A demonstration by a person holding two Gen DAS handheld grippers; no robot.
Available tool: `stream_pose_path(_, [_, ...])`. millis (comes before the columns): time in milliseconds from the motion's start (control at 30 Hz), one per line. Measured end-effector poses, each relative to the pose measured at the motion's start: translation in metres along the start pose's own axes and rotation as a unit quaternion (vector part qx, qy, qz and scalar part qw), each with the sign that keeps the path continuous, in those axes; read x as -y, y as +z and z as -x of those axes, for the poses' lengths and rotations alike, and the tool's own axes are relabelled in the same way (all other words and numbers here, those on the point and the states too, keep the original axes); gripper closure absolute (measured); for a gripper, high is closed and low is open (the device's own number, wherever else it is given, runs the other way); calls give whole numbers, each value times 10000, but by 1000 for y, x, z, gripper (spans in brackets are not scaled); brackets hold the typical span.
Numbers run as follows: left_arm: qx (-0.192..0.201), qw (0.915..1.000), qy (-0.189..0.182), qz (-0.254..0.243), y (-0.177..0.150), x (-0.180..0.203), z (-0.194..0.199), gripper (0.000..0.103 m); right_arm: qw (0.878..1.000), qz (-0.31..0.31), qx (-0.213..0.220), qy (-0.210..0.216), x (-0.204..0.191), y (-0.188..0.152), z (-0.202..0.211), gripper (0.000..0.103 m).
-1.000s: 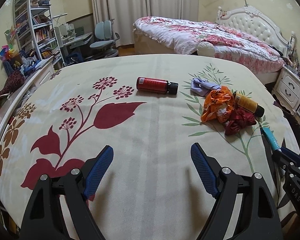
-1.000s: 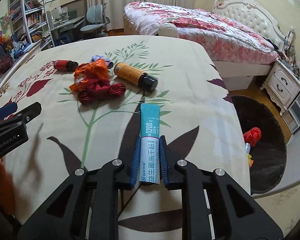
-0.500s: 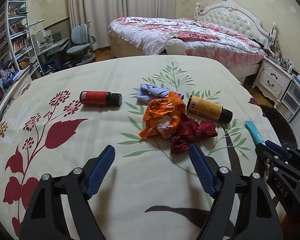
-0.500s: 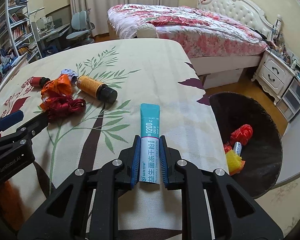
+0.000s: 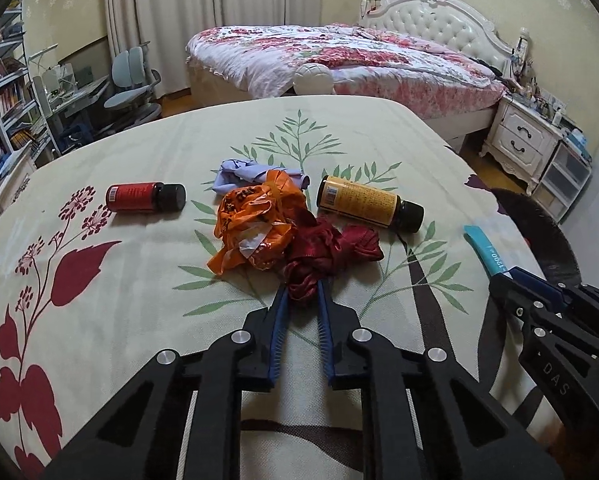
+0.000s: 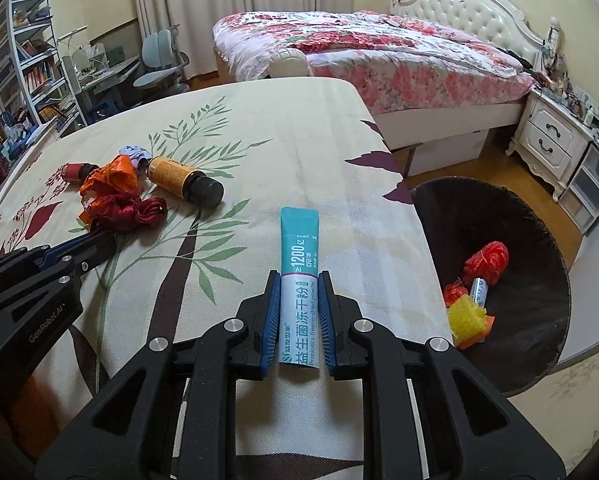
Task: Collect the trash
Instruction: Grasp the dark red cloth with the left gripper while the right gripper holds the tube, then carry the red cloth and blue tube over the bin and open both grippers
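Dark red ribbon wad (image 5: pixel 331 252): my left tongs (image 5: pixel 301 300) are pinching its near end for binning. Teal sachet (image 6: pixel 299 280): my right tongs (image 6: pixel 298 292) are clamping it, bin (image 6: pixel 539 240) waiting just right.

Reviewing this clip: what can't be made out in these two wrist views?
- Right wrist view: red bottle half hidden behind the orange wrapper.
- Right wrist view: bin bottom cut off by the table edge.
- Left wrist view: sachet lower end hidden inside the right gripper.
- Left wrist view: yellow bottle label too small.
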State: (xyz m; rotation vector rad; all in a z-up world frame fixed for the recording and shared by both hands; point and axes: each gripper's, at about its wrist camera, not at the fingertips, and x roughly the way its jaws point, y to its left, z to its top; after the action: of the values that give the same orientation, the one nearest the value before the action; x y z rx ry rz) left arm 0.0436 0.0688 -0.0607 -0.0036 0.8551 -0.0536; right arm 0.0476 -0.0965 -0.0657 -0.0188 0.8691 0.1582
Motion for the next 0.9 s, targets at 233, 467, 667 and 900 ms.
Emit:
stream_pose_path(233, [83, 9999, 76, 111, -9, -4, 12, 90, 10000, -23, 31, -5, 3, -4, 5, 85])
stream_pose_path(467, [166, 9998, 75, 97, -9, -2, 18, 91, 9999, -30, 164, -40, 5, -4, 18, 86])
stream_pose_path(667, [306, 9995, 1, 110, -8, 1, 31, 91, 9995, -74, 288, -116, 10, -4, 31, 86])
stream_pose_path(900, [482, 9987, -155, 25, -1, 15, 40, 91, 9983, -220, 432, -316, 26, -2, 45, 86])
